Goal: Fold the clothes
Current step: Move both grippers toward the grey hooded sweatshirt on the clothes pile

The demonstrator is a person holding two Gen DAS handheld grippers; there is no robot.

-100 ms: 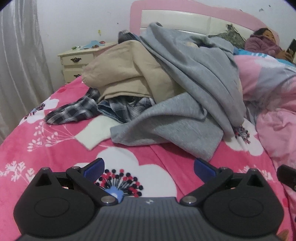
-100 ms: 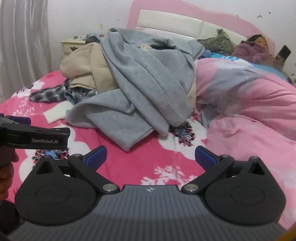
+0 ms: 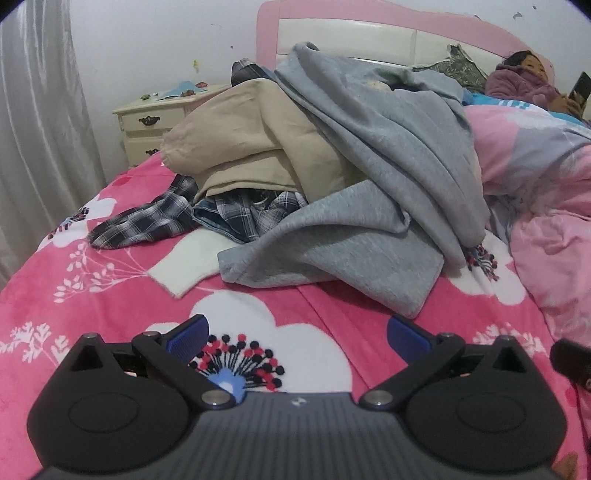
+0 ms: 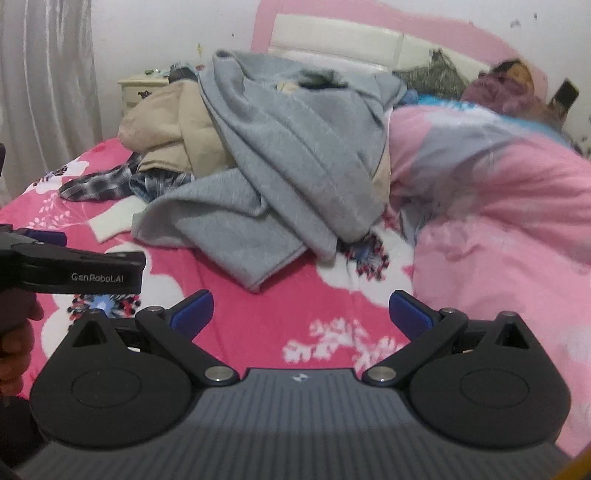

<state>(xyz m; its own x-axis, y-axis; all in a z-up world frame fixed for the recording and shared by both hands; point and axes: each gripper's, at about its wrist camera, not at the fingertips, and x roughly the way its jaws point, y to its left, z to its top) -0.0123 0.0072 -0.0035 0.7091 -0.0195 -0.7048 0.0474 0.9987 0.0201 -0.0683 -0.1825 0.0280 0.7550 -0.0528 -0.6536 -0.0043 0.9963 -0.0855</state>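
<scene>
The left gripper hangs low over the bedspread, its 2 blue-padded fingers spread wide with nothing between them; under the gap lies a white flower print with red and black dots. The right gripper is likewise spread and empty, above pink cover with a white sprig print. In the right wrist view the left gripper shows side-on at the left edge, with the hand that holds it below.

Just ahead of the left gripper, apart from its fingertips, lies the clothes pile. Nearest is a grey top, draped over the heap with a folded hem reaching toward the gripper and slightly to its right. Ahead and left of the fingers a white cloth lies flat on the cover, tucked under the grey hem. Beyond that a plaid shirt trails out to the left, and a beige garment sits on top of it, partly under the grey top.

For the right gripper, the same grey top is ahead and a little left; a pink quilt bulks ahead to the right, touching the pile.

Farther off stand a pink headboard, a cream nightstand at far left beside a curtain, and a person at far right holding a phone.
</scene>
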